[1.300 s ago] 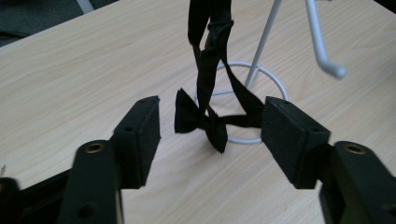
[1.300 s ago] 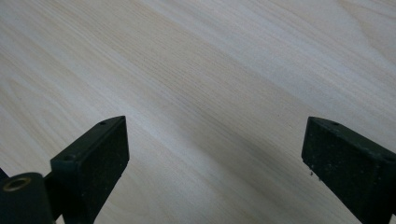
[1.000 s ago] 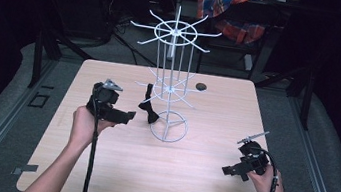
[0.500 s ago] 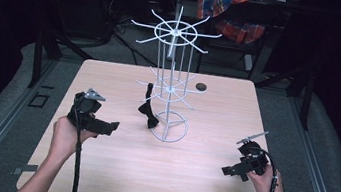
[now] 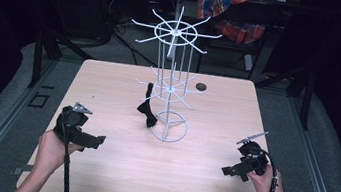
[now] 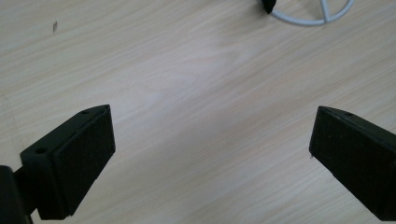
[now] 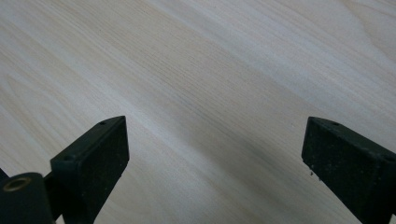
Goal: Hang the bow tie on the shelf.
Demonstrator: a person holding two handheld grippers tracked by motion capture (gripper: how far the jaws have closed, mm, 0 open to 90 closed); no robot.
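Left gripper [image 5: 94, 141]: jaws stand wide apart with nothing between them, having just been opening; matte black blocky pads hover over bare tabletop near the table's left front.
Right gripper [image 5: 228, 171]: jaws spread wide and empty, held low over the wood at the right front.
Bow tie [image 5: 146, 113]: black fabric, pinched at the middle, hanging with its strap from a lower arm of the rack, its knot just beside the base ring; well apart from both grippers.
Rack [image 5: 169, 87]: thin white wire, upright, two tiers of radiating spokes, round ring base.
Table [image 5: 197, 180]: pale wood-grain laminate, smooth, rounded corners.
Small disc [image 5: 201, 87]: dark, round, flat, behind the rack.
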